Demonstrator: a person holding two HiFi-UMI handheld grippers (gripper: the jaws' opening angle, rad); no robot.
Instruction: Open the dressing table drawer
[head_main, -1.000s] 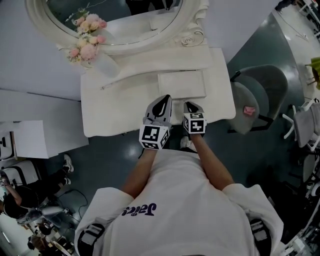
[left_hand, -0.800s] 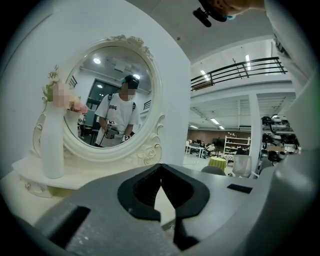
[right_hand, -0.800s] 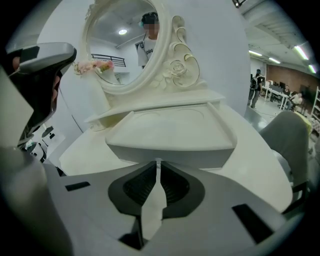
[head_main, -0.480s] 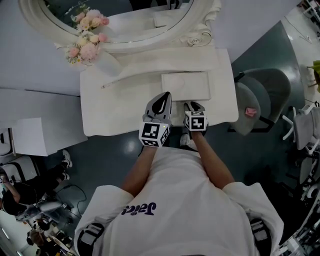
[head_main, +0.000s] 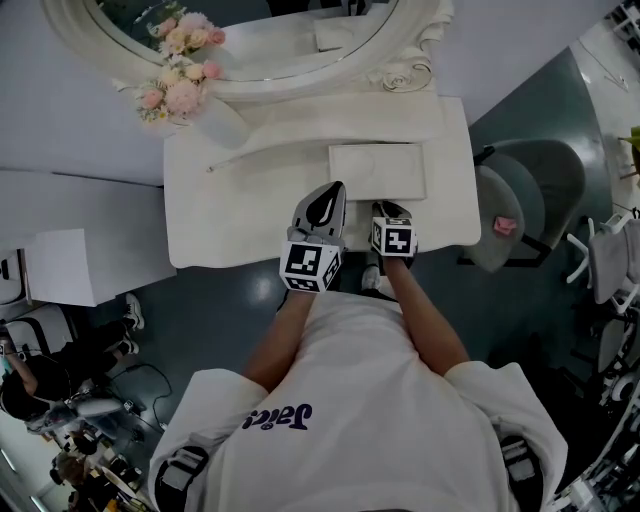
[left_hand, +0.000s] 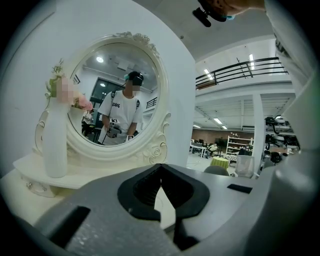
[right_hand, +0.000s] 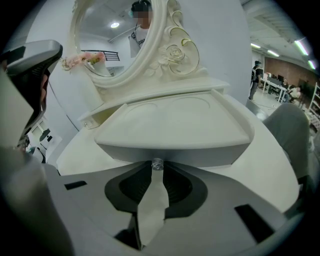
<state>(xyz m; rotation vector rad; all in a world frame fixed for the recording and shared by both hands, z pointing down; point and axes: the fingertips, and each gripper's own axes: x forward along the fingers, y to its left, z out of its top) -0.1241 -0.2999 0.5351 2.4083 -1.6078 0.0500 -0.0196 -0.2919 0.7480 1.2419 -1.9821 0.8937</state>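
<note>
A low white drawer box (head_main: 378, 172) lies on the white dressing table (head_main: 230, 225), right of centre. In the right gripper view its front (right_hand: 200, 151) fills the middle, and a small clear knob (right_hand: 157, 164) sits at the bottom edge. My right gripper (right_hand: 157, 168) points down at that knob. Its jaws are closing, with the knob between the tips and both tips against it. The drawer looks closed. My left gripper (head_main: 324, 195) hovers level over the table's front edge, just left of the right gripper (head_main: 392, 214). The left gripper (left_hand: 160, 167) has its tips together on nothing.
An oval mirror (head_main: 270, 40) in a carved white frame stands at the back. A white vase of pink flowers (head_main: 210, 115) is at the back left. A grey chair (head_main: 530, 195) with a small pink thing (head_main: 503, 226) on it stands to the right. A white cabinet (head_main: 90, 265) is on the left.
The right gripper has sunk a little toward the drawer front. The left gripper has barely shifted. The drawer has not visibly moved.
</note>
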